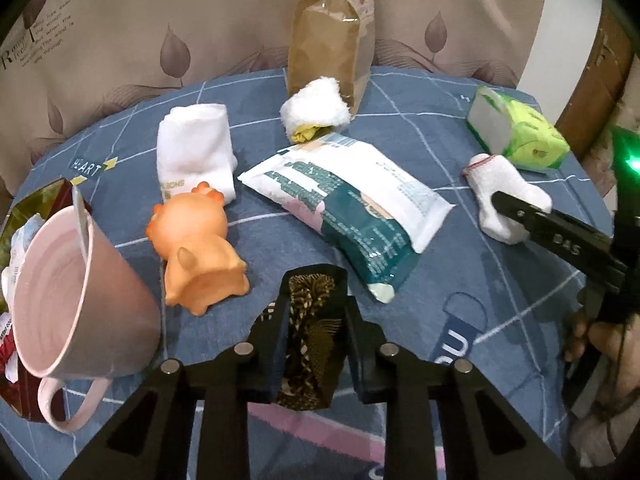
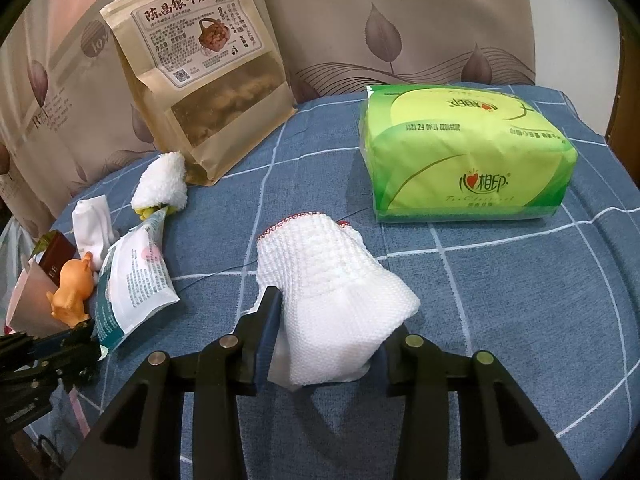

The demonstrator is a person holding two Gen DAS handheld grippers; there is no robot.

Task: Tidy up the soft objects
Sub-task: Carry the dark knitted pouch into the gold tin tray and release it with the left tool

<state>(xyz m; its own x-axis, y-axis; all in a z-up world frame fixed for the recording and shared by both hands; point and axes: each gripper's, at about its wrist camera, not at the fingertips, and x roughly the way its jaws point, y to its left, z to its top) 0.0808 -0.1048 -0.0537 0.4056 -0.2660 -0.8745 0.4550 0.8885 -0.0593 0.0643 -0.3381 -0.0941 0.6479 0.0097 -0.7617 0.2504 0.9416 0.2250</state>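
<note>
- On the blue checked cloth (image 2: 500, 280) over the table: soft items spread out, both grippers down among them.
- Left gripper (image 1: 314, 320): jaws narrow, clamped on a small black packet with gold pattern (image 1: 310, 344); both pads press on its sides. The packet stands upright between the fingers, near the front of the cloth.
- Right gripper (image 2: 328, 344): jaws partly closed on a white knitted cotton glove with red-stitched cuff (image 2: 332, 300). Left finger (image 2: 266, 320) sits against the glove; the right one is mostly hidden behind the fabric. Cuff end points away from the camera, glove body bunched between the fingers.
- In the left wrist view the same glove shows at right with the right gripper's black finger laid across it.
- Green plastic-wrapped tissue pack (image 2: 468, 156): lies flat beyond the glove, apart from it.
- Brown kraft paper snack bag with clear window (image 2: 204, 92): upright at the back, against the leaf-print beige curtain (image 2: 400, 20).
- Rolled white fluffy towel with yellow core (image 1: 316, 110): touching the bag's base.
- Folded white sock with printed lettering (image 1: 196, 148): left of the towel roll.
- White-and-teal flat plastic wipes pouch (image 1: 352, 208): mid-cloth, lying at an angle between sock and glove.
- Orange rubber animal toy (image 1: 198, 252): just in front of the sock, beside the cup.
- Pink ceramic mug (image 1: 76, 296): tipped on its side at far left, mouth toward the camera.
- Dark red box (image 2: 56, 256): behind the mug, partly hidden.
</note>
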